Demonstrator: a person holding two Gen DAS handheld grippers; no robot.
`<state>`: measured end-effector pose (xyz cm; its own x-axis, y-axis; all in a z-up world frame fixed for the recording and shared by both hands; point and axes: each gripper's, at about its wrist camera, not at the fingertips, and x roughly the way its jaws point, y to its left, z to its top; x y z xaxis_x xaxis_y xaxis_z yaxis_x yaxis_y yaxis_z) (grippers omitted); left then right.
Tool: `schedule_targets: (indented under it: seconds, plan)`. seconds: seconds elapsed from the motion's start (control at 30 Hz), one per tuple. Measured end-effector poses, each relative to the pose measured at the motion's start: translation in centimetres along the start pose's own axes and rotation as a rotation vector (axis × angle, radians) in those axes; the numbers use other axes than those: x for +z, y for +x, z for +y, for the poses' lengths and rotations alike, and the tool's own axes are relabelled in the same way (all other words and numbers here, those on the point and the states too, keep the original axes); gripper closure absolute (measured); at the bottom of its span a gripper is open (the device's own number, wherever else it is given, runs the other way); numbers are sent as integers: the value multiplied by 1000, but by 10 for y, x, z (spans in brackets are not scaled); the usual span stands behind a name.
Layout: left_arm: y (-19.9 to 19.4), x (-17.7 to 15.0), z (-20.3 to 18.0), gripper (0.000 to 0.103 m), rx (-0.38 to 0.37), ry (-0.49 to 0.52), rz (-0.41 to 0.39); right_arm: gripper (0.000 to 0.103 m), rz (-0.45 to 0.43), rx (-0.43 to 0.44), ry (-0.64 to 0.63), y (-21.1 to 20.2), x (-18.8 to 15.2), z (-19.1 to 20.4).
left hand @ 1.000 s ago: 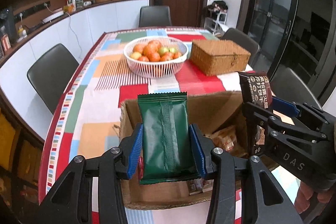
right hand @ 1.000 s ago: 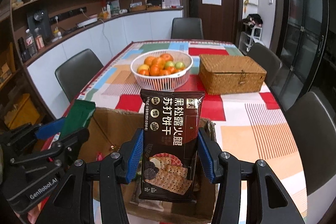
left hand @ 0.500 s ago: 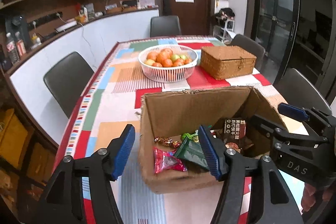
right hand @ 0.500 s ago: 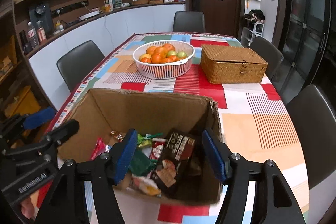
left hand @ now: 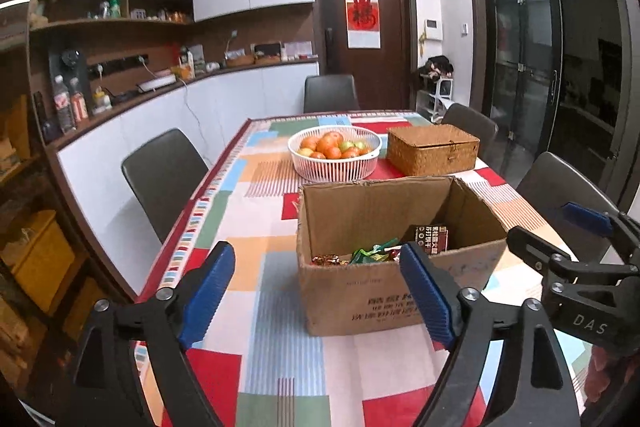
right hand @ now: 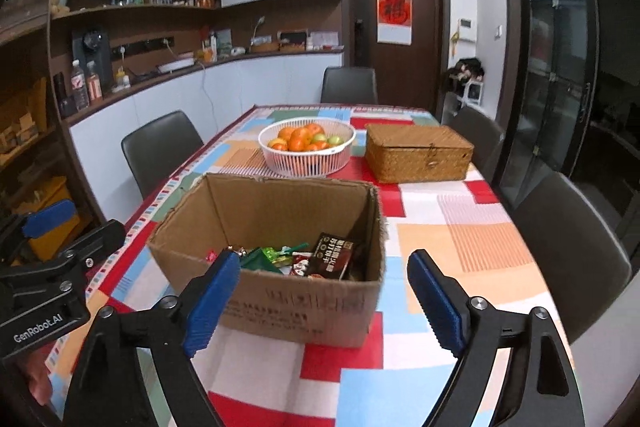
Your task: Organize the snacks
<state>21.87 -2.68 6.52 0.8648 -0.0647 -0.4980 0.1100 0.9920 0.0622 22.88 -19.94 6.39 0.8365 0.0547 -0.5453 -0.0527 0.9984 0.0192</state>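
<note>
An open cardboard box stands on the patchwork tablecloth with several snacks inside. A dark brown cracker packet leans at its right side and a green packet lies beside it. My left gripper hangs in front of the box, jaws opening wide, nothing between the blue pads. My right gripper is likewise back from the box, jaws opening and empty. From this side the cracker packet and green packet show over the rim. Each gripper appears in the other's view: right gripper, left gripper.
Behind the box stand a white basket of fruit and a shut wicker box. Dark chairs line both long sides of the table, one chair close on the right. A counter and shelves run along the left wall.
A second ago the left gripper held the green packet and the right held the cracker packet over the box. Both let go; the packets lie in the box. Both grippers drew back and widened.
</note>
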Motion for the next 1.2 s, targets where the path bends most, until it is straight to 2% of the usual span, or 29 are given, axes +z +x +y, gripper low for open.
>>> schedule_targets:
  seconds: [0.17,0.47,0.7,1.2]
  plan:
    - [-26,-12,0,8,-3,-4,-25,11,-40,-18,-8,-29,-12,2]
    - [-64,-27,0,0,-24,-20,-44,8,-73,-37,-14,-72,-30,3]
    - [-81,-34,-5,0,-17,-3,-51,8,-73,-3,36,-87,-40,-2]
    - [-91,-38,-6,0,2,10,-81,8,-87,-37,32,-100,-49,-1]
